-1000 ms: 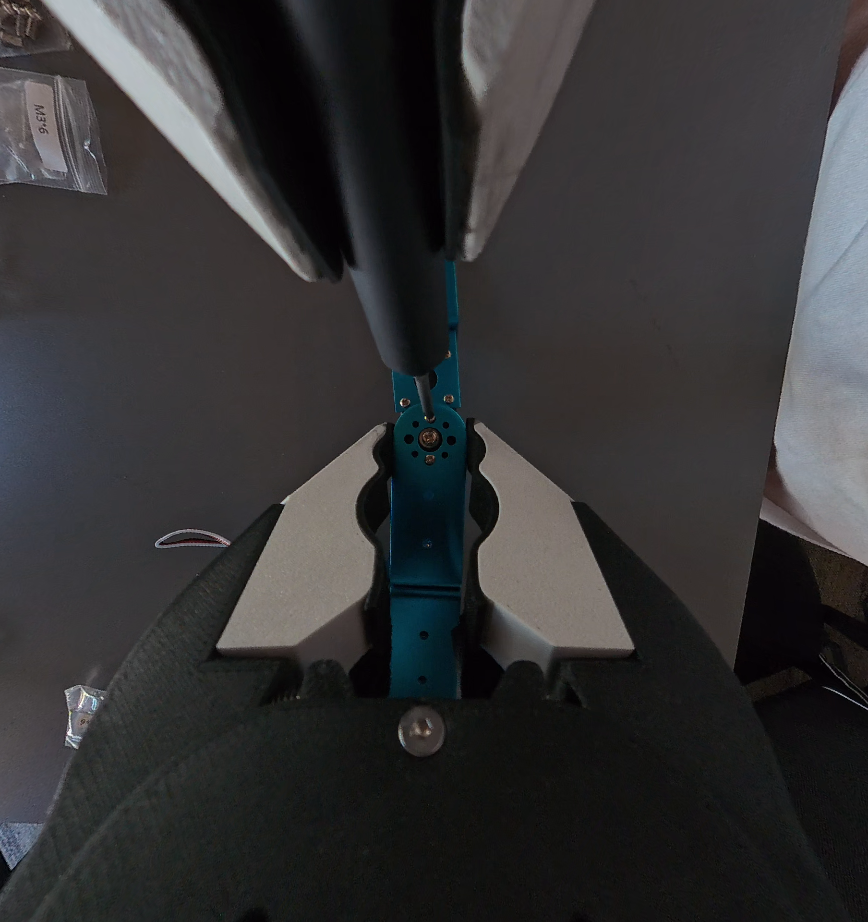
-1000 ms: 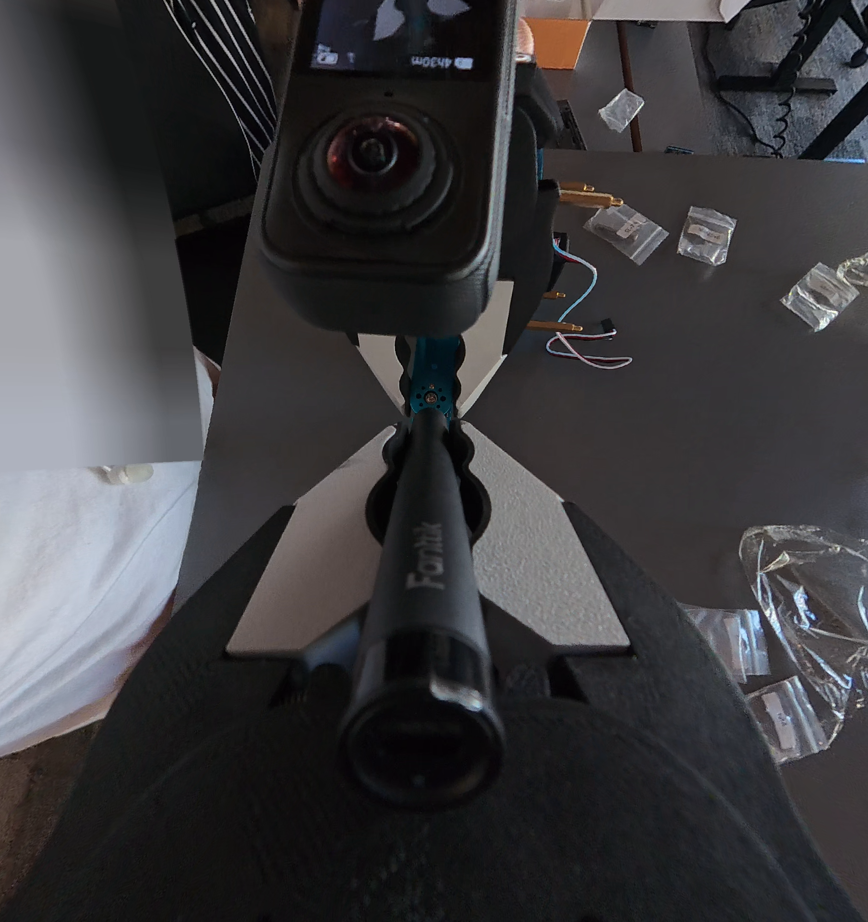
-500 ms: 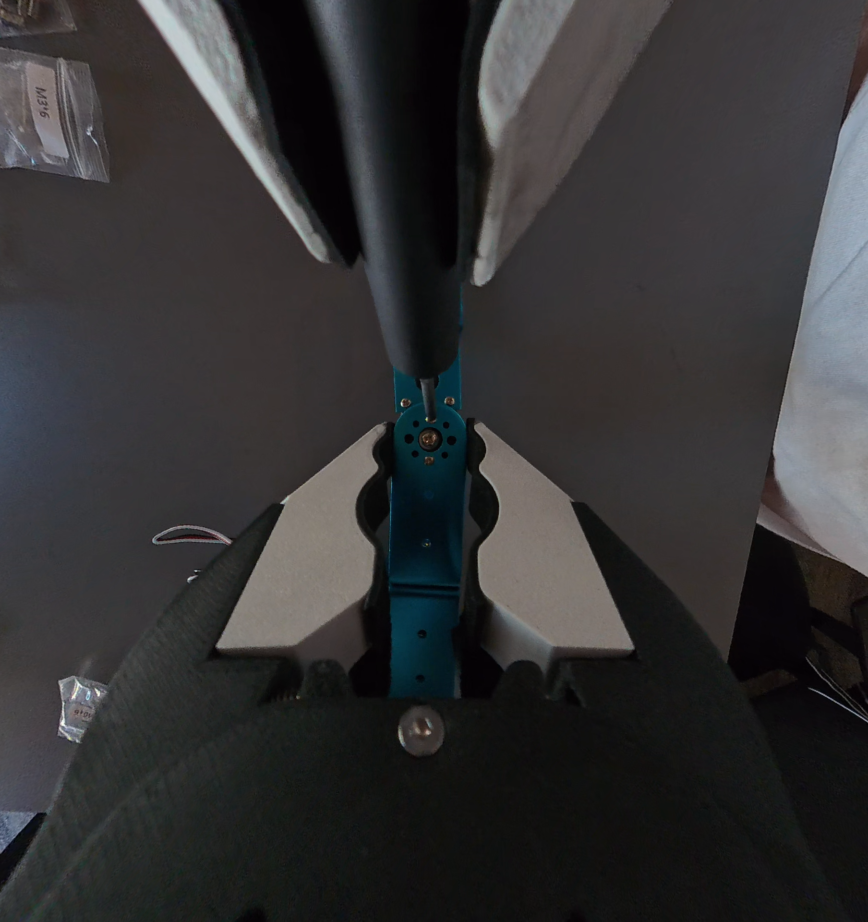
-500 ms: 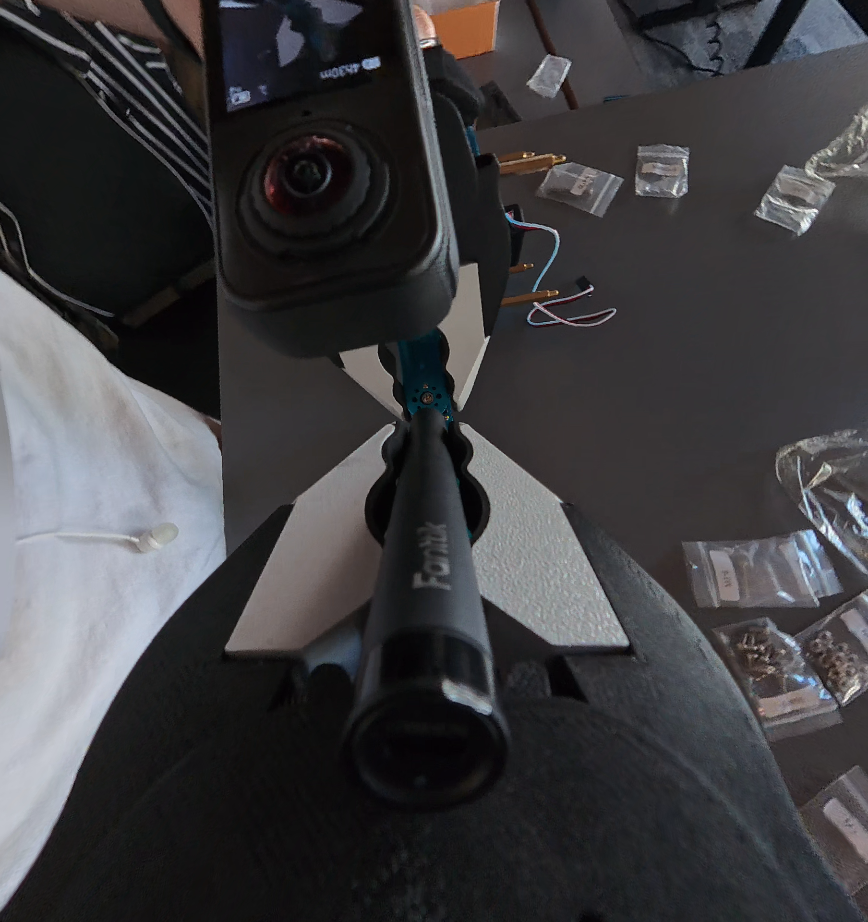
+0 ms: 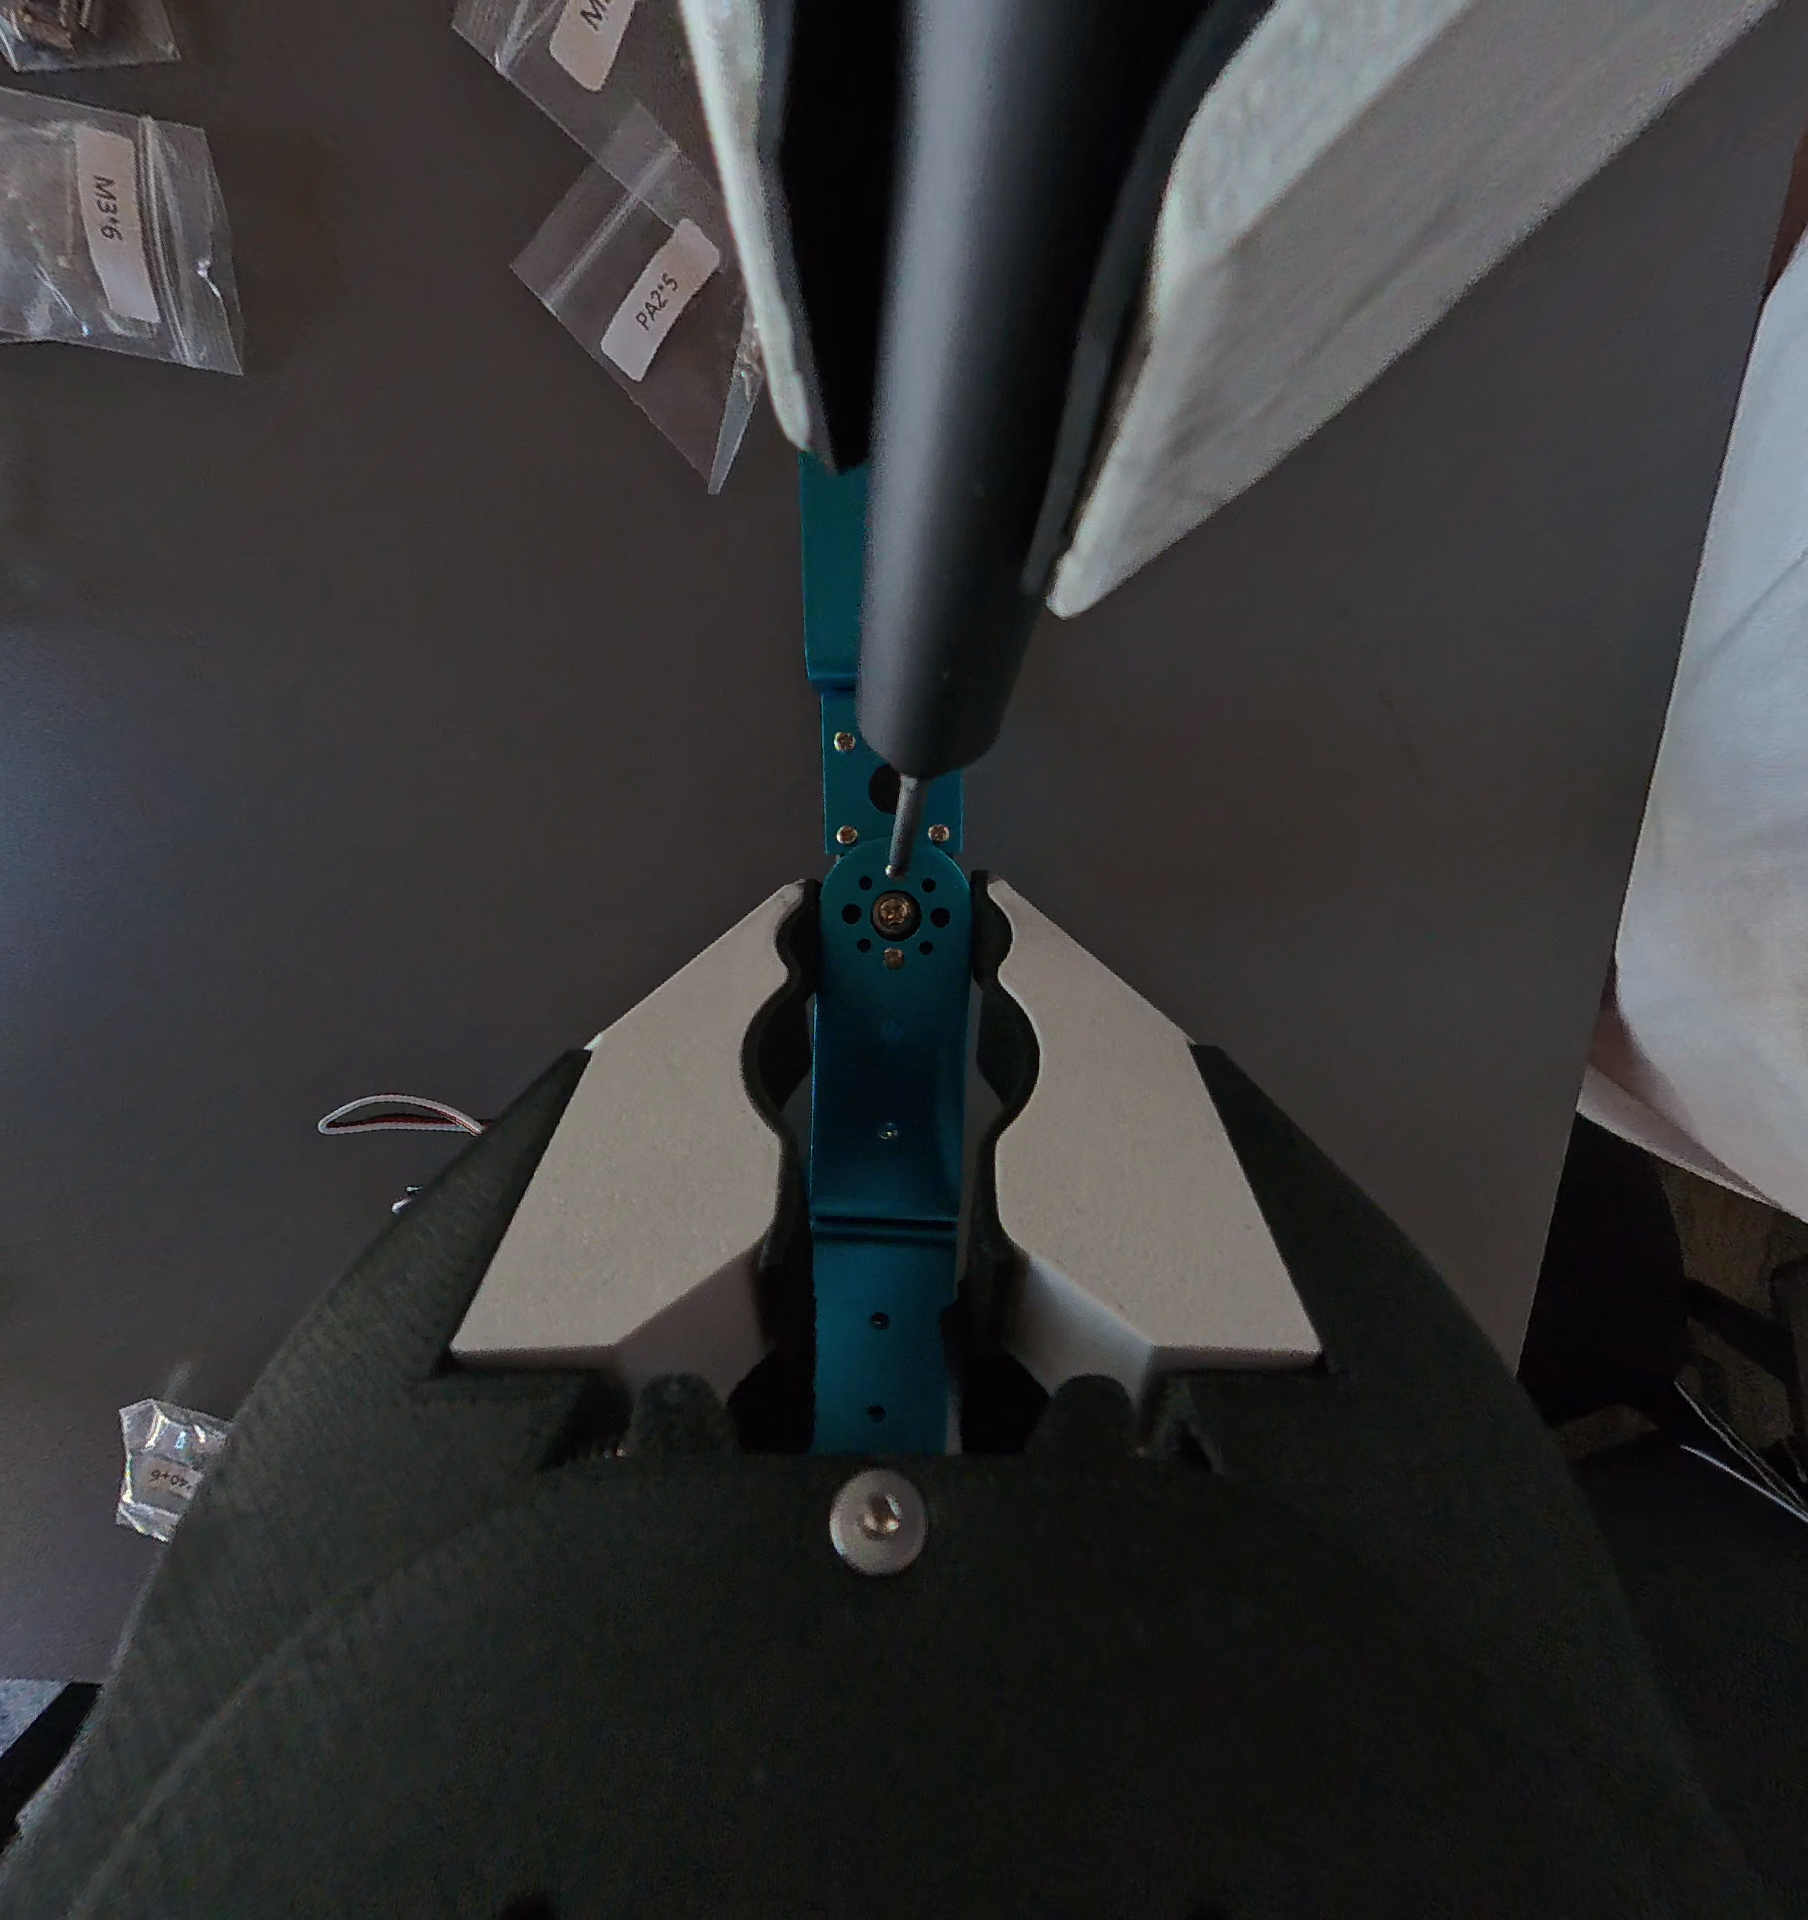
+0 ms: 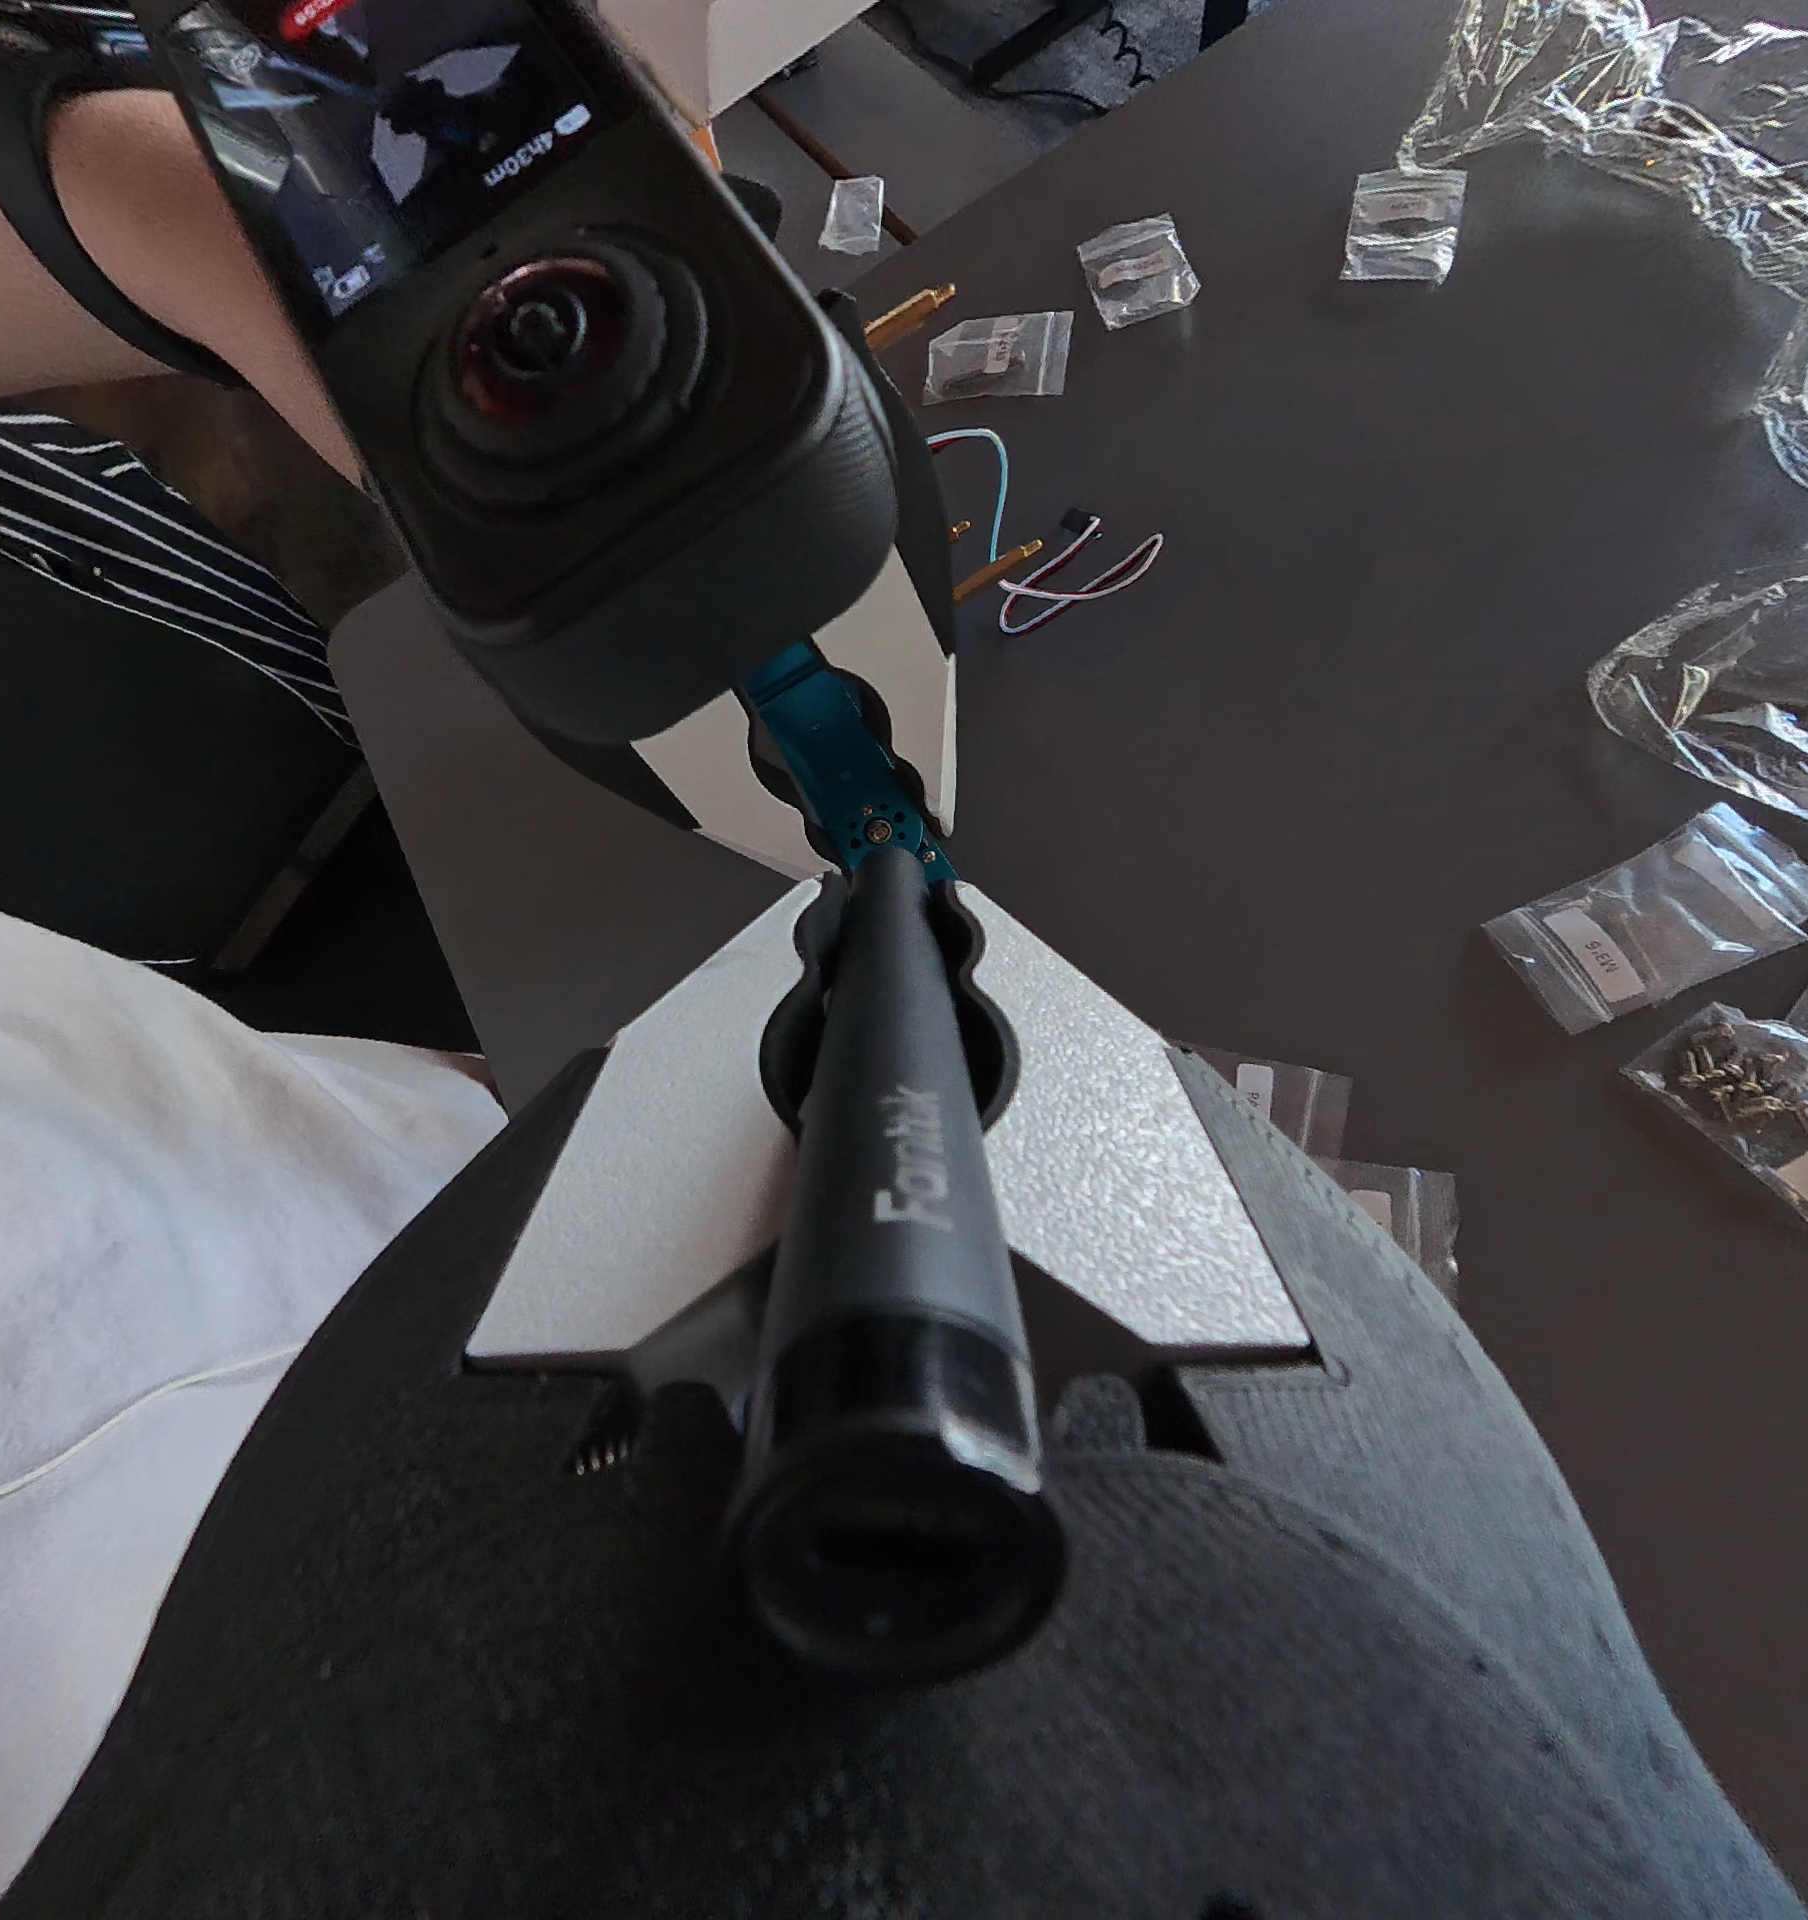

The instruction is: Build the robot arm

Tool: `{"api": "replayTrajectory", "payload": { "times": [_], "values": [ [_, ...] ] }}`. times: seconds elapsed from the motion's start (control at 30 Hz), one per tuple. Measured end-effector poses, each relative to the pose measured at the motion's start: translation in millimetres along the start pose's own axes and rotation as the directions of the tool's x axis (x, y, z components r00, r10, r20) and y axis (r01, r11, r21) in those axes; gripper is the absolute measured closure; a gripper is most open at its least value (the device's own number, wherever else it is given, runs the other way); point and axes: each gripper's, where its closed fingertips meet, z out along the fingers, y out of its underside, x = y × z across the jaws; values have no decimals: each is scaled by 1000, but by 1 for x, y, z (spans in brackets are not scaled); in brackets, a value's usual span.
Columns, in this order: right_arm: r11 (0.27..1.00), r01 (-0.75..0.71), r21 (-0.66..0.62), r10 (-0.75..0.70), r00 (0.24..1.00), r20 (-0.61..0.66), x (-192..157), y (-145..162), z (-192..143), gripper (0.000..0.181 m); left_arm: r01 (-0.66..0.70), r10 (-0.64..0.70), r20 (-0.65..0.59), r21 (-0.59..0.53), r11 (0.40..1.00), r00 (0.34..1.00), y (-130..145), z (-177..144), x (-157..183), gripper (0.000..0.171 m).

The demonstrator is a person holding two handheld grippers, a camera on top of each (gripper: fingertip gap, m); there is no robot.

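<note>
My left gripper [image 5: 892,914] is shut on a blue metal bracket [image 5: 884,1091] with a round holed end and a brass centre screw [image 5: 895,911]. My right gripper [image 6: 884,904] is shut on a dark grey electric screwdriver [image 6: 895,1174]. In the left wrist view the screwdriver [image 5: 941,436] comes down from the top and its thin bit [image 5: 902,831] touches a hole at the top of the round end. In the right wrist view the bracket [image 6: 848,769] shows beyond the screwdriver tip, held by the left gripper under its camera [image 6: 567,395].
Both grippers are above a dark grey table [image 5: 308,779]. Several small clear bags of screws lie on it [image 5: 100,249], [image 6: 1752,1091]. Crumpled clear plastic [image 6: 1762,675], red and white wires [image 6: 1076,582] and brass standoffs [image 6: 993,577] lie nearby. A person in white clothing [image 6: 152,1195] is at the table edge. The grippers' ends are close to 9 centimetres from one another.
The right gripper with the screwdriver has swung and tilted, so the table and bags shifted across both views. The bit stays at the bracket's round end. The left gripper still holds the bracket.
</note>
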Motion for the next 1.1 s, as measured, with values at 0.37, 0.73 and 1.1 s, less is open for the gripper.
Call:
{"api": "replayTrajectory", "payload": {
  "times": [0.37, 0.73, 1.1],
  "values": [
    [998, 36, -49, -38, 998, -52, -1, -2, 1, 162, 2, -2, -7, 3, 1000, 1000, -1, 1, -2, 144],
    [998, 27, -60, -29, 999, -26, 2, -2, 1, 162, 12, -12, -2, 1, 1000, 1000, -2, 3, -4, 144],
    [997, 58, -57, -59, 998, -16, 3, -2, 2, 162, 64, -64, 2, 34, 997, 998, -1, -1, -6, 137]
  ]
}}
